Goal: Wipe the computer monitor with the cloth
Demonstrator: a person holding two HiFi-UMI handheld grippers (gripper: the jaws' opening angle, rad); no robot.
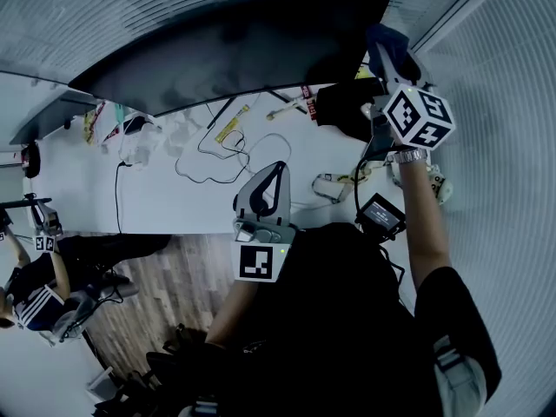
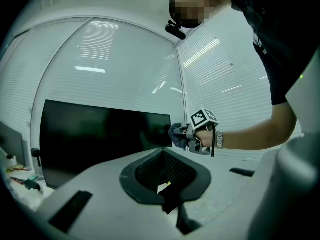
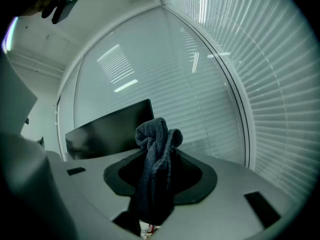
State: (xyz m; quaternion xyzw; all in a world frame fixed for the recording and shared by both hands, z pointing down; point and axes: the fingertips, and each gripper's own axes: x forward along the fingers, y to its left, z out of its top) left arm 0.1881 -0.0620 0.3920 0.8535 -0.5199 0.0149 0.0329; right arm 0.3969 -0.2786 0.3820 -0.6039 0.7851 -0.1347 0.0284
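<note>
Nearest the body, the left gripper (image 1: 268, 183) is held low over the desk (image 1: 174, 200), its jaws pressed together on nothing and well apart from the work. Loose cables (image 1: 211, 156) are strewn across the desk beyond it. Further out, the right gripper (image 1: 388, 57) is raised, and the dark cloth (image 3: 155, 170) is pinched between its jaws in a bunched wad. The cloth is seen at the right edge of the monitor (image 2: 100, 134), near its upper corner; contact with the screen cannot be confirmed. Window blinds (image 3: 260, 99) are seen behind. Because the monitor is not steadied by the idle gripper, it could be rocked by firm pressure at that corner. The screen could also be scratched by the hard jaw tips if the wad is dragged aside.
</note>
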